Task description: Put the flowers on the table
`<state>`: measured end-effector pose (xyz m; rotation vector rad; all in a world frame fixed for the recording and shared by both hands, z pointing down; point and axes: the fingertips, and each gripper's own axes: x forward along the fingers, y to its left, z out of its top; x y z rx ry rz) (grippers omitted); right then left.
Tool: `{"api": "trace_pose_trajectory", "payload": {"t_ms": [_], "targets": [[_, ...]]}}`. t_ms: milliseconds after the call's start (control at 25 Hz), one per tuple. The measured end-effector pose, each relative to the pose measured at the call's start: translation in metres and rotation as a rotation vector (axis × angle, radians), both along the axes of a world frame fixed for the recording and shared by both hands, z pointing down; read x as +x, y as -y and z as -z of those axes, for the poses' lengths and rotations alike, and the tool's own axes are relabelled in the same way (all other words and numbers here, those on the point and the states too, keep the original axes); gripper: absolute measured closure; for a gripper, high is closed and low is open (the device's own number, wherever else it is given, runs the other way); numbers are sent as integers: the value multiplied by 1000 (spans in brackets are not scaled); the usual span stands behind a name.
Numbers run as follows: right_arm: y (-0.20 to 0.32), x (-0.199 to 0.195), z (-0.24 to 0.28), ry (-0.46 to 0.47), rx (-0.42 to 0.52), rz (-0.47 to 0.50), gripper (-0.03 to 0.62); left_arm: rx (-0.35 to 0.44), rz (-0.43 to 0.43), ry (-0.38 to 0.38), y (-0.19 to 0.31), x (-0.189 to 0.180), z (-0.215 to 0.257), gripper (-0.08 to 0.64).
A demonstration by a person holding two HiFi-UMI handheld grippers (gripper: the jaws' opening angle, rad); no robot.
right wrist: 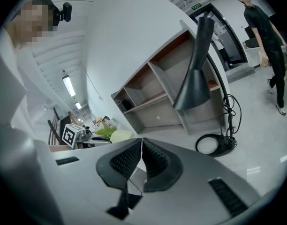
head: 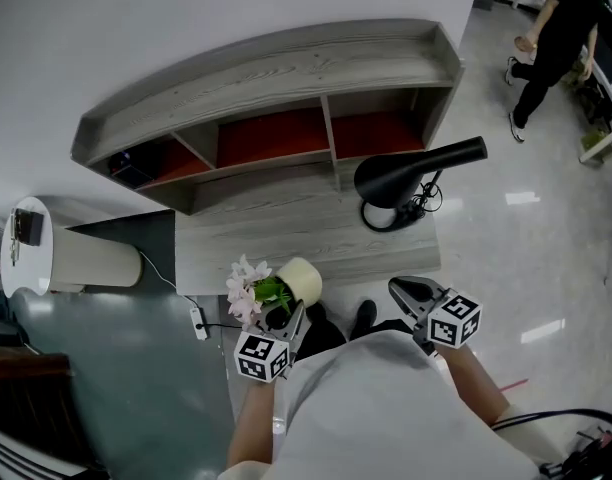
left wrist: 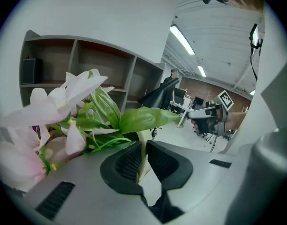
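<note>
A: Left tool, what's it doing?
B: Gripping. Its jaws are pinched narrow on the rim of the cream pot, with the pot wall right between the pads.
A: And the flowers?
B: In that pot. Pale pink-white blooms with green leaves, leaning out to the person's left. The pot is over the near edge of the grey wood surface, left of centre. I can't tell if its bottom touches.
A: Right tool?
B: Jaw tips are together with nothing between them. It's out in front of the person by the near right corner of the surface, well apart from the pot.
A: Other stuff?
B: A black lamp on the right of the surface, round base down, cone shade pointing right, cable coiled at the base. There's a shelf unit at the back, with red-backed compartments. A person in black is on the floor far right.
</note>
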<state>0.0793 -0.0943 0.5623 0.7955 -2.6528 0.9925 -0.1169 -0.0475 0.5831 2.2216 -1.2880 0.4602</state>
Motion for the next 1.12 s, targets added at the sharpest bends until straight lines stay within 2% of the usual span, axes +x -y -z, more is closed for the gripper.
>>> {"api": "trace_pose_trajectory", "payload": {"t_ms": [200,360,600,1120], "targets": [[13,6,-9,-4,-16,-52,572,-7,-92,74,33,0,-12,508],[26,13,-7,5,-27,-143,572,-28,-179,128,59,0,-28,508],[44,16,-1,5,-24,-239,572,-41,-363,282,96,9,-63,508],[51,31,-6,-12,-67,-423,572,-104,-688,522,171,45,-155,508]]}}
